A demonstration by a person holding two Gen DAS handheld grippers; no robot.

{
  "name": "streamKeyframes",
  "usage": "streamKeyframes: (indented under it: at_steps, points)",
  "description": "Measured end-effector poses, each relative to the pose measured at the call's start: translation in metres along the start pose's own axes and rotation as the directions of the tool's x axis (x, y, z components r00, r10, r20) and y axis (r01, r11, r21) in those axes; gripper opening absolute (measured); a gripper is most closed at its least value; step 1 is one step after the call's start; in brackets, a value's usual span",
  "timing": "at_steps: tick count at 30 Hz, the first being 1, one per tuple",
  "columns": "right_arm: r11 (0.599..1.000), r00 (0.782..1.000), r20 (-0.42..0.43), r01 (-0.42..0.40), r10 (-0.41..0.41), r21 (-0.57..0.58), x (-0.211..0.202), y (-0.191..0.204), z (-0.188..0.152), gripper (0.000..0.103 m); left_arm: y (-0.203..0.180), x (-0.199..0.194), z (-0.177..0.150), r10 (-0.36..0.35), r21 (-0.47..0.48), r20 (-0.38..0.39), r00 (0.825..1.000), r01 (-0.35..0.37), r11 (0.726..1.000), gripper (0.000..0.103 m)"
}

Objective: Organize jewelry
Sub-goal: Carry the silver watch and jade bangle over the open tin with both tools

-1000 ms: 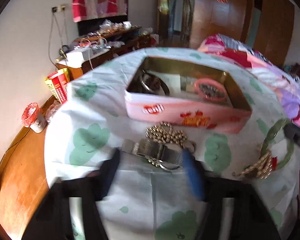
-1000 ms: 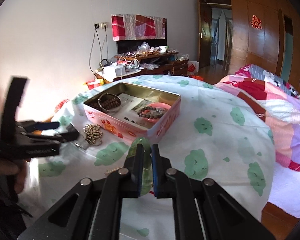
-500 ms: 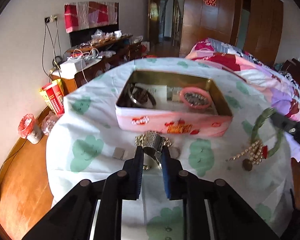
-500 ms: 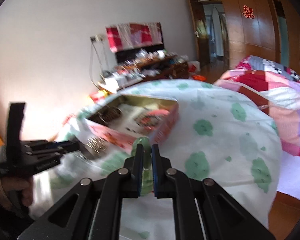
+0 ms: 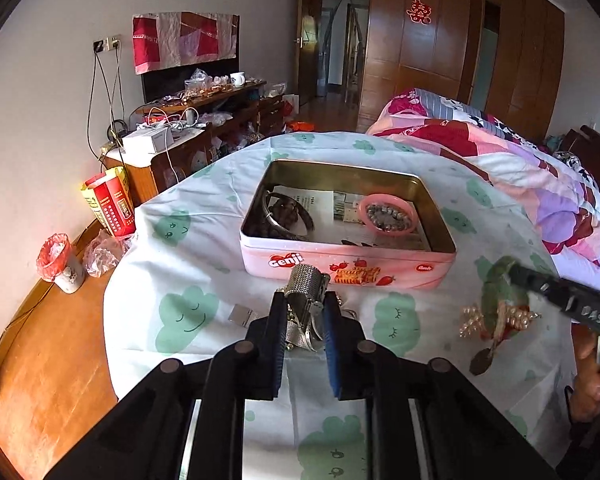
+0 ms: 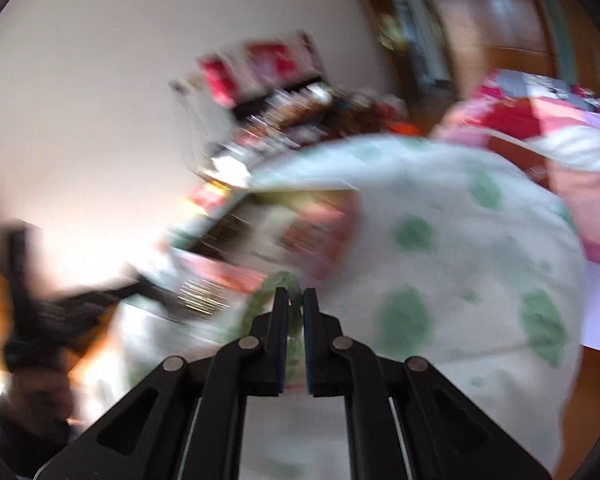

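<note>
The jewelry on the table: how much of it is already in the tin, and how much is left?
Done: the pink tin holds a silver bangle and a pink ring of beads. In hand: the left gripper grips a metal mesh band; the right gripper grips a green bracelet. Left: gold beads under that bracelet, and both held pieces, not yet in the tin.

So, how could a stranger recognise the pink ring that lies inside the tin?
Find the pink Genji tin on the cloud-print cloth. Look into its right half, on the printed paper lining. The pink ring lies there around a dark bead bracelet; the silver bangle at the left is metal and thin.
</note>
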State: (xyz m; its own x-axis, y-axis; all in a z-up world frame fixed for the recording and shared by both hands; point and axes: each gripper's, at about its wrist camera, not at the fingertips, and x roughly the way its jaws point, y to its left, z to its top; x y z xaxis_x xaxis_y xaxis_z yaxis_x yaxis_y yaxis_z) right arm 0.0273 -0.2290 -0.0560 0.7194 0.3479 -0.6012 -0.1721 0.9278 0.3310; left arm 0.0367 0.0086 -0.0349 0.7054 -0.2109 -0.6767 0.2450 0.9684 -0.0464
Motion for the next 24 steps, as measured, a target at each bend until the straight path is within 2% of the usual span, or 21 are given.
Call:
streamKeyframes:
  at_steps: [1, 3, 6, 12, 16, 20, 24]
  points:
    - [0.999, 0.999, -0.030, -0.009, 0.010, 0.035, 0.006, -0.008, -0.004, 0.009, 0.000, 0.000, 0.000, 0.005, 0.004, -0.001, 1.000, -0.005, 1.000, 0.017]
    - [1.000, 0.998, -0.052, 0.019, -0.018, 0.022, 0.012, -0.009, -0.006, 0.009, 0.000, 0.002, -0.001, 0.008, 0.004, -0.004, 1.000, -0.008, 1.000, 0.017]
    - [0.988, 0.985, -0.080, 0.147, -0.150, -0.046, 0.024, -0.011, -0.011, 0.009, 0.001, 0.002, -0.002, 0.007, 0.006, -0.008, 1.000, -0.007, 1.000, 0.017]
    - [0.979, 0.975, -0.106, 0.186, -0.194, -0.085, 0.031, -0.021, -0.018, 0.009, 0.001, 0.003, -0.003, 0.000, 0.005, -0.011, 1.000, 0.001, 1.000, 0.017]
    - [0.997, 0.986, -0.146, 0.070, -0.075, -0.039, 0.028, -0.020, -0.019, 0.008, 0.001, 0.001, -0.002, -0.002, 0.005, -0.008, 1.000, 0.002, 1.000, 0.017]
    - [1.000, 0.991, -0.135, -0.023, 0.021, -0.013, 0.017, -0.011, -0.015, 0.008, 0.002, -0.003, 0.000, -0.003, 0.002, 0.000, 1.000, 0.003, 1.000, 0.017]
    - [0.998, 0.993, -0.100, -0.066, 0.066, 0.001, 0.001, -0.002, -0.009, 0.008, 0.001, -0.011, 0.005, -0.001, 0.009, 0.018, 1.000, 0.001, 1.000, 0.017]
